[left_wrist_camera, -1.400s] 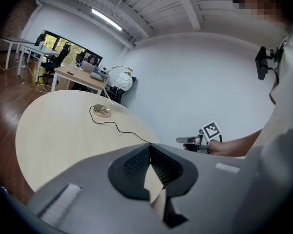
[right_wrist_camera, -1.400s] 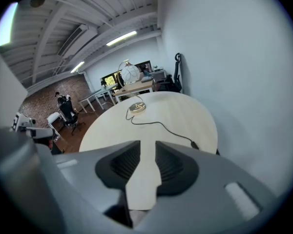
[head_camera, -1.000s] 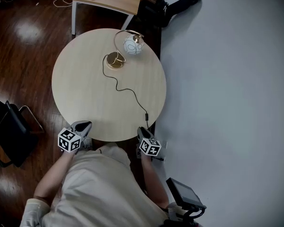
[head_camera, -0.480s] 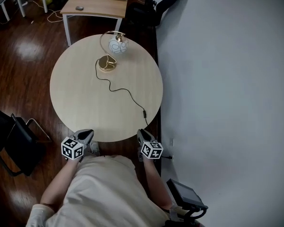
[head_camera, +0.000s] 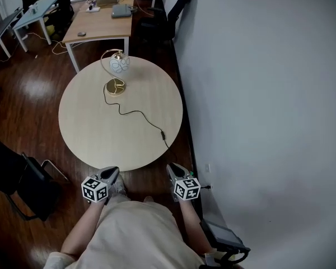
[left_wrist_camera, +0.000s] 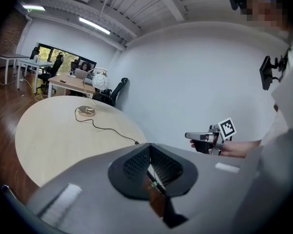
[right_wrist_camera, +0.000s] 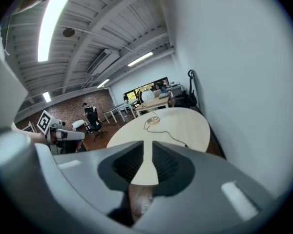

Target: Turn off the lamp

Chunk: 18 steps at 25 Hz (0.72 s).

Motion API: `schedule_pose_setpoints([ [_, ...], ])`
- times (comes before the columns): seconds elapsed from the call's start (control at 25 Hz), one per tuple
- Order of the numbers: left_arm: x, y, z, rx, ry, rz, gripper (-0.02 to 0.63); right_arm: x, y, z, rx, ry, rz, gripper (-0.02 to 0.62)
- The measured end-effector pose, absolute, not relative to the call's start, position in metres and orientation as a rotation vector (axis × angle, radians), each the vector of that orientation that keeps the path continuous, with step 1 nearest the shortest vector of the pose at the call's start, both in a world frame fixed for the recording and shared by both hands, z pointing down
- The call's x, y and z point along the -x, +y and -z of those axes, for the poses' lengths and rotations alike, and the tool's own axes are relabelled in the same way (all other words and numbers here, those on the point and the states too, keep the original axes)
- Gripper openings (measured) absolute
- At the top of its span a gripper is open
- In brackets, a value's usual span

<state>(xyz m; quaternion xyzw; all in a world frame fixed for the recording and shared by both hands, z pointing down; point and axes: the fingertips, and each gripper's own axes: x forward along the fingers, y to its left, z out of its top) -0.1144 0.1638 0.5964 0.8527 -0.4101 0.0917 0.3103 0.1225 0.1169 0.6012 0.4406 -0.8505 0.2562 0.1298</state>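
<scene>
Across the table (head_camera: 92, 136) — lamp (head_camera: 118, 67), well apart from left gripper (head_camera: 112, 173).

Table lamp (head_camera: 114, 87) upright on a round pale-wood table (head_camera: 89, 133), near the rim at about 12 o'clock in the head view. A flat, round gold base carries a thin gold stem that arches over to a white patterned globe (head_camera: 120, 65), which hangs on the 12 o'clock side of the base. A black cord (head_camera: 135, 114) snakes from the base toward 4 o'clock, through an inline switch (head_camera: 162, 133), and drops over the table edge. Whether the globe is lit cannot be told.
</scene>
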Motion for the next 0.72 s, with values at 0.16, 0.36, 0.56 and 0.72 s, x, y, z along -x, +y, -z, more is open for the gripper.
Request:
schedule_pose_setpoints([
  [0.16, 0.089, 0.198, -0.582, -2.245, -1.117, -0.186, 0.000, -0.154, 0.140, -0.572, -1.297, -2.531, -0.675, 0.044],
  [0.36, 0.060, 0.254, -0.570, -2.137, -1.130, -0.009, 0.000, -0.187, 0.174, -0.568, -1.301, -2.563, -0.709, 0.044],
  [0.56, 0.025, 0.293, -0.554, -2.163, -1.126, 0.035, 0.000, -0.213, 0.205, -0.583, -1.280, -2.547, -0.715, 0.044],
  [0.72, 0.029, 0.285, -0.556, -2.187, -1.190, 0.046, 0.000, -0.201, 0.186, -0.607, -1.206, -2.526, -0.651, 0.051],
])
